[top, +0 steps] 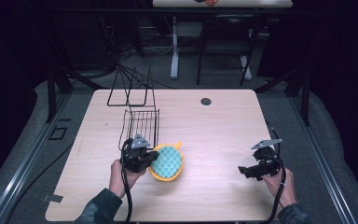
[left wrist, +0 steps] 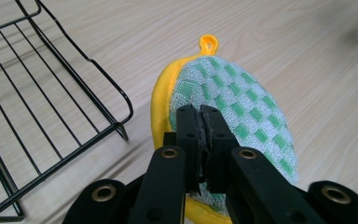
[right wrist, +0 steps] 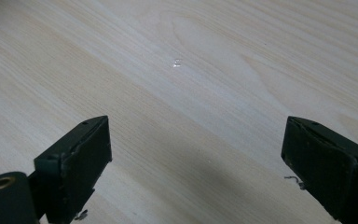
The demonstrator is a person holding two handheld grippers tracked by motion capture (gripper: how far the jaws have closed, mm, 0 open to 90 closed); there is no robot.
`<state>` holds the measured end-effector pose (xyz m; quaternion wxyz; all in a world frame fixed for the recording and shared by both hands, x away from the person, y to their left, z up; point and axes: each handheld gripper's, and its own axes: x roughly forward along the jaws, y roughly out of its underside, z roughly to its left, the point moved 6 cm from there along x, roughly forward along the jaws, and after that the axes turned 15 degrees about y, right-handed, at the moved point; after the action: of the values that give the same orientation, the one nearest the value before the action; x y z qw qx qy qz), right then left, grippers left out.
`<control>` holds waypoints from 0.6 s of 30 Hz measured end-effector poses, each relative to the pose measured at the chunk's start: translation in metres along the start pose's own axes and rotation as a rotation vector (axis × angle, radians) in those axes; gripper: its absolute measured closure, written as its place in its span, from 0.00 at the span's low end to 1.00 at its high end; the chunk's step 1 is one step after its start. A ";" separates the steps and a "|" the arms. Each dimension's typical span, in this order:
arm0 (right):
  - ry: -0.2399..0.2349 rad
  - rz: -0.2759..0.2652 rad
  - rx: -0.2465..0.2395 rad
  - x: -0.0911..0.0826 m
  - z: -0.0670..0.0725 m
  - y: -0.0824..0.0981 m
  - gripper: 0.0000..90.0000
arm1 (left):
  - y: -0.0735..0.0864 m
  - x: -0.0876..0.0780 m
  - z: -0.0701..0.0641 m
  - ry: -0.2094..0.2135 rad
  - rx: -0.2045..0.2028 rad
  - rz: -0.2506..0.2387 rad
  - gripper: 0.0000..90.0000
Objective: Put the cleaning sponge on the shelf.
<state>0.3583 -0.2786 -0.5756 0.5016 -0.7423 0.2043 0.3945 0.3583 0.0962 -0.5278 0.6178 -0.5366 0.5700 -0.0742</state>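
The left gripper (top: 142, 156) has its jaws pinched tight on the near edge of the pot holder (top: 167, 162), that yellow-rimmed oval pad with the green-checked face, and it looks lifted at that edge rather than lying flat, though I can't tell how much of it is clear of the table (top: 214, 130). From the left gripper view the pad (left wrist: 233, 107) runs straight out along the jaws toward twelve o'clock, long axis in line with the tool, its little yellow hanging loop (left wrist: 209, 43) at the far tip. Now the thing to watch: the black wire rack (top: 140, 123) sits just beyond the gripper at about eleven o'clock from it in the high view, and close, its tray (left wrist: 42, 102) lying at nine to ten o'clock off the jaws. My guess is the pad is headed there, a short swing across. The right gripper (top: 249, 171) hovers well apart at three o'clock, jaws spread wide over bare wood (right wrist: 191, 93), holding nothing; the left is plainly the nearer hand.
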 end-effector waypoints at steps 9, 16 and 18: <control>0.000 -0.005 -0.004 0.000 0.002 -0.003 0.09 | -0.005 -0.010 -0.004 0.016 0.007 -0.032 0.97; -0.003 -0.011 0.000 0.000 0.004 -0.004 0.09 | -0.009 -0.020 -0.002 0.013 0.018 -0.055 0.97; -0.003 -0.010 -0.006 0.001 0.006 -0.005 0.09 | -0.011 -0.024 -0.002 0.012 0.022 -0.067 0.97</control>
<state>0.3598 -0.2713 -0.5745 0.5019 -0.7441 0.1985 0.3938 0.3540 0.1070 -0.5045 0.6172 -0.5481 0.5547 -0.1042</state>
